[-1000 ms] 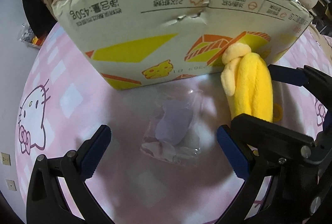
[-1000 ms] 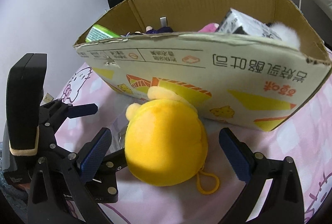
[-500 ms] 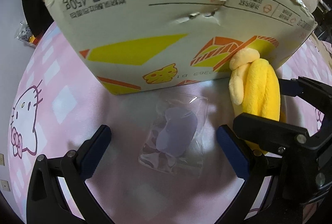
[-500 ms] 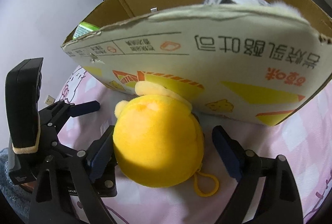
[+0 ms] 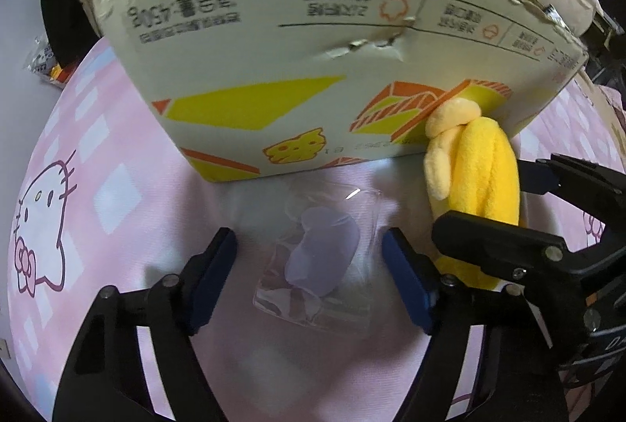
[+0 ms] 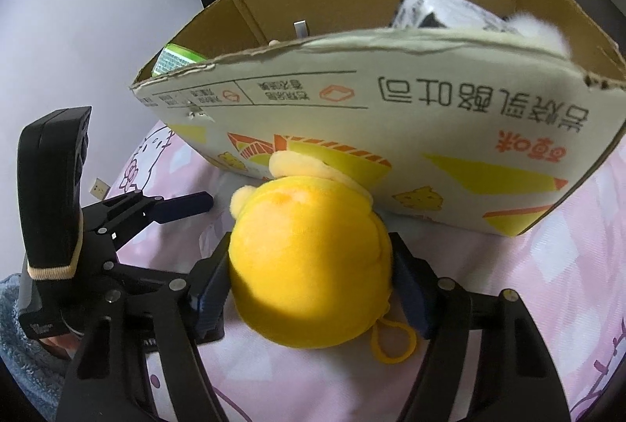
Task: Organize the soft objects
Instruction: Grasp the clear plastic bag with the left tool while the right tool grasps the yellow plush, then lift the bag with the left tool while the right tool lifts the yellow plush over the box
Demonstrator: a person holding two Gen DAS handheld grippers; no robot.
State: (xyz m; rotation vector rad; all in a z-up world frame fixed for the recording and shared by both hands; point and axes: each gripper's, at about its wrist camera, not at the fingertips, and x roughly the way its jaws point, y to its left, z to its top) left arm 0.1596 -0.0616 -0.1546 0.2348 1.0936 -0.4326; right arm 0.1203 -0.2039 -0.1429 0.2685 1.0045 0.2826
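A yellow plush toy (image 6: 313, 265) lies on the pink sheet against the front wall of a cardboard box (image 6: 391, 116). My right gripper (image 6: 313, 285) has closed on the plush, both pads pressing its sides. In the left wrist view the plush (image 5: 477, 171) is at the right, with the right gripper's fingers around it. A clear plastic bag holding a soft lilac object (image 5: 324, 253) lies on the sheet in front of the box (image 5: 313, 69). My left gripper (image 5: 309, 277) straddles the bag, partly closed, with its pads apart from the bag's edges.
The box holds a green packet (image 6: 176, 58), a grey-white package (image 6: 442, 7) and white fluff (image 6: 540, 30). The pink Hello Kitty sheet (image 5: 78, 187) covers the surface. Clutter stands behind the box. The left gripper body (image 6: 54, 206) is to the plush's left.
My right gripper's jaws have closed onto the yellow plush. My left gripper has narrowed around the bagged lilac object and moved slightly closer to the box.
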